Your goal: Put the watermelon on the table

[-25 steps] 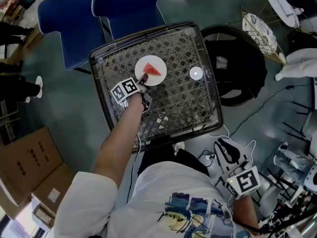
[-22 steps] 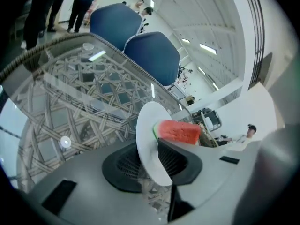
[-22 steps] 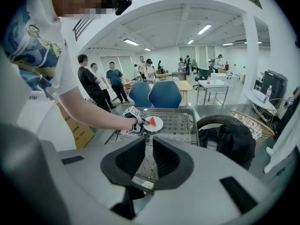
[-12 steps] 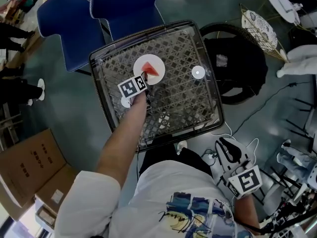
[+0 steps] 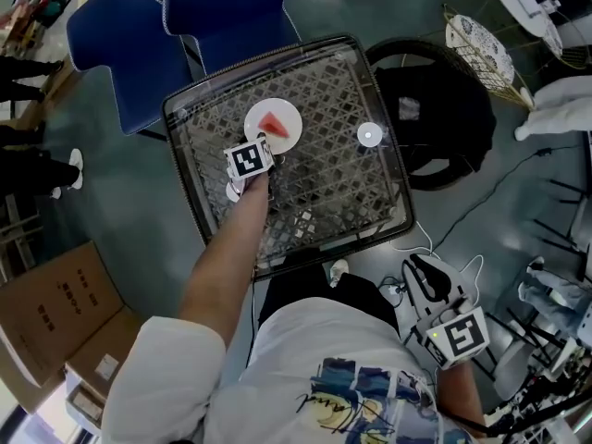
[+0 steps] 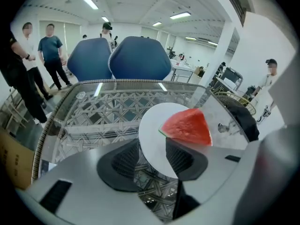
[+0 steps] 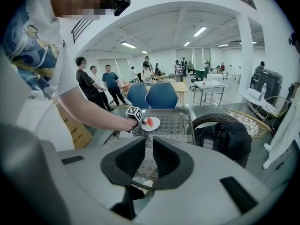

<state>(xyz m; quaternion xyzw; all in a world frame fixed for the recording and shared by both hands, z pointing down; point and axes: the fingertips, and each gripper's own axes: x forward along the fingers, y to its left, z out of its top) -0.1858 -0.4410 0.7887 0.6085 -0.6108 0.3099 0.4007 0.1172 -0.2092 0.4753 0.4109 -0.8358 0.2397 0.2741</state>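
Note:
A red watermelon wedge (image 5: pixel 271 123) (image 6: pixel 187 125) lies on a white plate (image 5: pixel 289 133) (image 6: pixel 151 130) that rests on the glass-topped wicker table (image 5: pixel 333 192) (image 6: pixel 93 116). My left gripper (image 5: pixel 261 145) (image 6: pixel 152 147) is at the plate's near edge. Its jaws are opening, the rim lies between them, and the pads stand off it. My right gripper (image 5: pixel 418 276) (image 7: pixel 150 149) hangs low beside my body, well short of the table, with a narrow gap between its jaws and nothing in them.
Two blue chairs (image 5: pixel 231 7) stand behind the table. A small white disc (image 5: pixel 368 135) lies on the glass to the right of the plate. A black bag on a round wicker seat (image 5: pixel 435 128) is at the right, a cardboard box (image 5: pixel 46 313) at the left. Several people (image 6: pixel 51 55) stand beyond.
My left gripper has let go of the plate's edge, its jaws have opened, and its marker cube has rolled round. The plate with the wedge now lies flat on the glass.

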